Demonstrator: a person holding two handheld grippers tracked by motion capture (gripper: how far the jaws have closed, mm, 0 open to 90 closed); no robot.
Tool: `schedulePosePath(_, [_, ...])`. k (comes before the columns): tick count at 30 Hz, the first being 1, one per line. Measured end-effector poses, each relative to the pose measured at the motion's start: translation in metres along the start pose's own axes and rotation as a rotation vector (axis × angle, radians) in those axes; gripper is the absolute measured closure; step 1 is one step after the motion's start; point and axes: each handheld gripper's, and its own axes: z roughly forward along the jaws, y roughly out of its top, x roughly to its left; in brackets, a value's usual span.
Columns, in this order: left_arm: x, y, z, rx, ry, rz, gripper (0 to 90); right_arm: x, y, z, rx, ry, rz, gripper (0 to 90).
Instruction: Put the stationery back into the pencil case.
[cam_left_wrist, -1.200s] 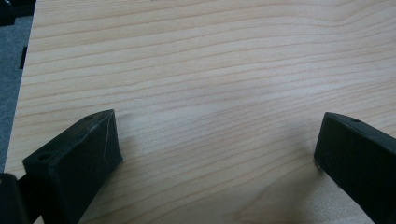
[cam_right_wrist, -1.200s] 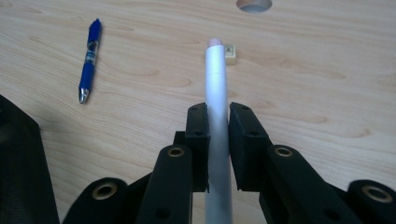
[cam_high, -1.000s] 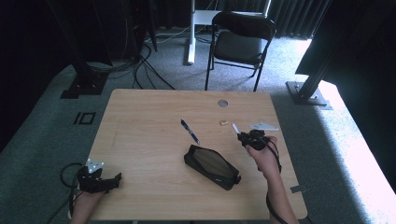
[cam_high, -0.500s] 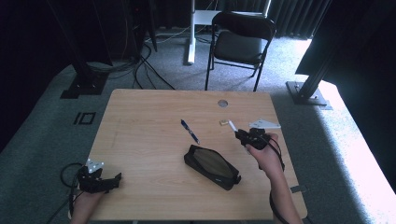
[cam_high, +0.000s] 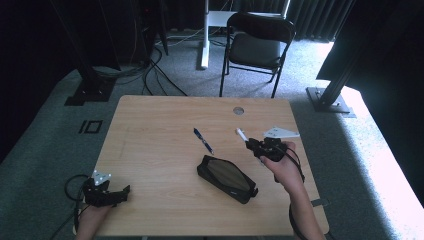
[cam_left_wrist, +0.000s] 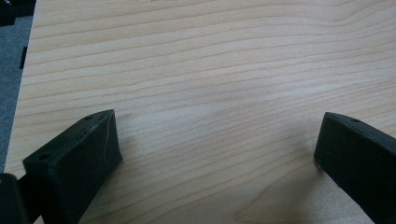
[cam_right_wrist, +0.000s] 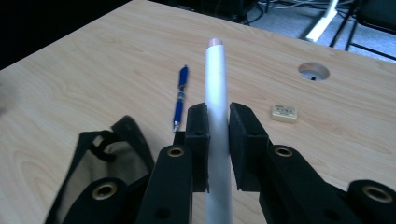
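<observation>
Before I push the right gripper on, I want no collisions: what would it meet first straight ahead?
Probably nothing soon. The right gripper, shut on the white stick, points between the blue pen and the eraser, over bare table; depth is unclear.

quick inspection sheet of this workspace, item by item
surface: light wooden table with a round cable hole
job's things: white cylindrical stick with pinkish tip, clamped; open black pencil pouch on the table
clutter: blue pen; small beige eraser block
grippers: right gripper shut on the stick, off the table; left gripper open, jaws wide over bare wood
cables: black cable by the left gripper; more on the floor
surroundings: black folding chair, grey carpet
</observation>
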Motion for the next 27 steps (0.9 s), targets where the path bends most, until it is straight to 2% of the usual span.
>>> schedulePosePath(19, [0.000, 0.000, 0.000, 0.000, 0.000, 0.000, 0.5, 0.034, 0.011, -0.006, -0.002, 0.148, -0.068, 78.5])
schedulePosePath(27, [0.000, 0.000, 0.000, 0.000, 0.001, 0.002, 0.5, 0.047, 0.006, 0.005, 0.052, 0.193, -0.106, 78.6])
